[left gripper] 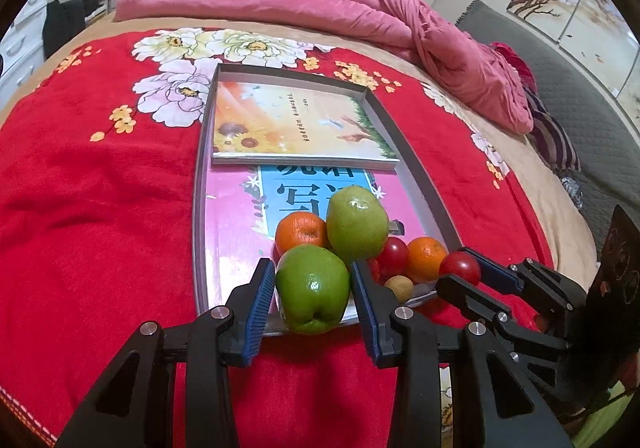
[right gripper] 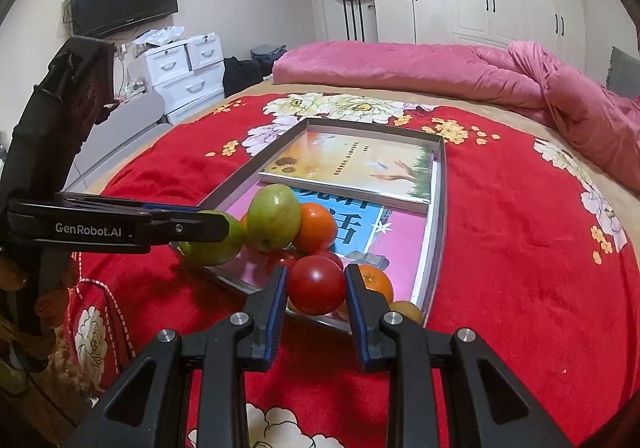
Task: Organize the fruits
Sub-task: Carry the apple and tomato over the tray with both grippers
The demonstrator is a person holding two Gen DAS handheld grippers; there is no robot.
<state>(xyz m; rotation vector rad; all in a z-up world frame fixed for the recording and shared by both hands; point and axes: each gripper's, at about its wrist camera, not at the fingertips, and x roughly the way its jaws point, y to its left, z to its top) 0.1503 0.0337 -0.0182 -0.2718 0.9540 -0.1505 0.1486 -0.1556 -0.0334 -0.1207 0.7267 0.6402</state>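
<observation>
The left gripper (left gripper: pixel 313 284) is clamped on a green apple (left gripper: pixel 313 290) at the tray's (left gripper: pixel 420 168) six o'clock edge. At the apple's twelve o'clock sit an orange (left gripper: pixel 301 233) and a second green apple (left gripper: pixel 357 223). At its three o'clock the right gripper (right gripper: pixel 316 285) squeezes a red tomato (right gripper: pixel 316 285), with another orange (right gripper: pixel 376 282) touching behind.
</observation>
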